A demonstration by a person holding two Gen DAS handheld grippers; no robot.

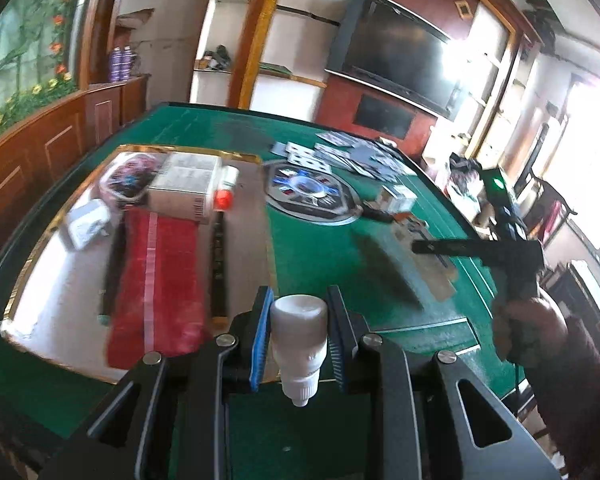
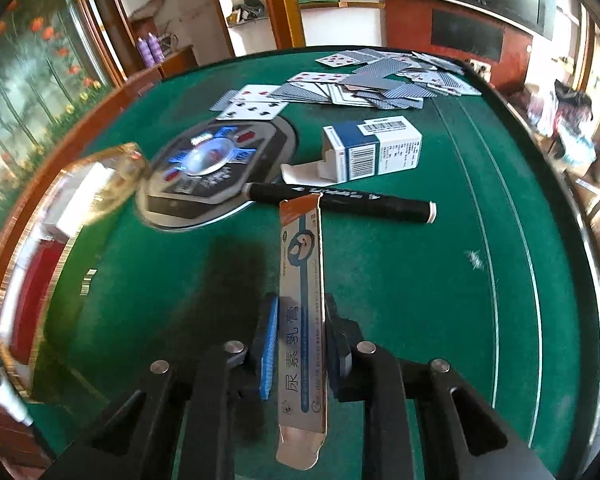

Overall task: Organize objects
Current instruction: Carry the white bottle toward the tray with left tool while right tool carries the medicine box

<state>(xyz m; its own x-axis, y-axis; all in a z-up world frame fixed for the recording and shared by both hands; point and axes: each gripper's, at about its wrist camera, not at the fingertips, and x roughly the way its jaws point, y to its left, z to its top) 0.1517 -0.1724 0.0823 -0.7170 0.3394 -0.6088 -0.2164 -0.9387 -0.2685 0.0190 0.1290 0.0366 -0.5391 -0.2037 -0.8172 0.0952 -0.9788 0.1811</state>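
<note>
The small white plastic dropper bottle (image 1: 299,338) sits between the blue-padded fingers of the left gripper (image 1: 299,336), nozzle pointing back toward the camera; the jaws are closed partway, pressed against its sides, and it hangs above the near edge of the green felt table (image 1: 320,248). To its left lies a gold-rimmed white tray (image 1: 52,280) holding a red mesh pouch (image 1: 156,276), a white carton (image 1: 184,188), a red-capped white tube (image 1: 225,188) and a small white adapter (image 1: 87,224).

The right gripper (image 2: 302,344) is clamped narrowly on a long, flat orange-and-silver cardboard box (image 2: 302,304) printed with Chinese characters, its open flap nearest the camera, held above the felt. Just beyond its far end lies a black marker pen (image 2: 340,200), and farther off an open blue-and-white carton (image 2: 374,148) on its side. Left of that sits the table's dark oval control panel (image 2: 216,168); scattered playing cards (image 2: 340,84) cover the far side.
</note>
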